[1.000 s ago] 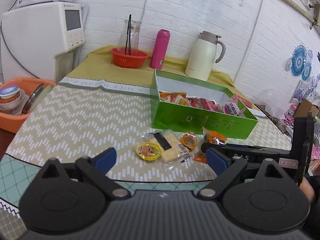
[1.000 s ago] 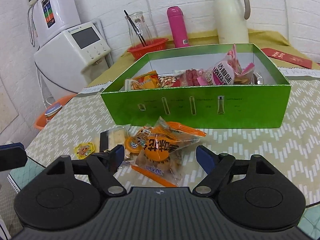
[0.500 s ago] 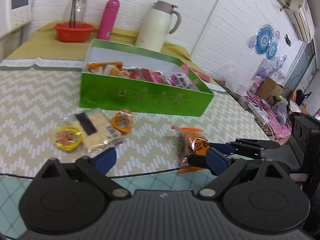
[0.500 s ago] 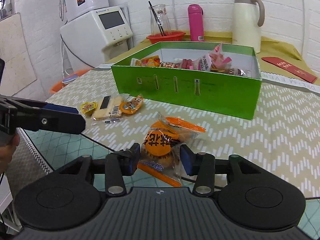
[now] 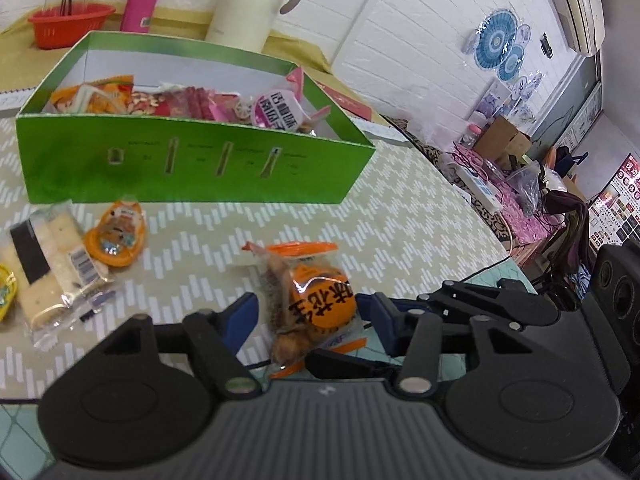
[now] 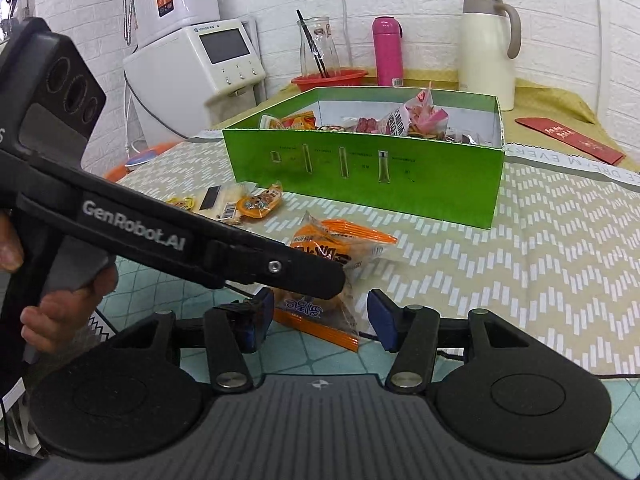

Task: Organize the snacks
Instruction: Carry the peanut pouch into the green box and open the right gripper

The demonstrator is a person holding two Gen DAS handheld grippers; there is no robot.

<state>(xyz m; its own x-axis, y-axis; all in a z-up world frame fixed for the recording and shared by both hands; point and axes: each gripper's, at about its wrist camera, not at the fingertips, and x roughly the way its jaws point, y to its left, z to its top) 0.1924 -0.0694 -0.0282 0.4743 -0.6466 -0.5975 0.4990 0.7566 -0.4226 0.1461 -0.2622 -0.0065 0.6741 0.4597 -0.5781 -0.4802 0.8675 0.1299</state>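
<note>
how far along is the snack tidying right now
Several snacks already lie in the green box. In hand: the left gripper is closing its jaws around the orange snack pack while the right gripper opens. Left on the table: the cracker pack and the small orange packet.

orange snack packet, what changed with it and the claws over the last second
The left claw swung across from the loose snacks to the orange snack packet and its jaws are closing around it. The right claw, shut on the packet half a second ago, is opening, pads clear. The green box and the other snacks stayed put.
</note>
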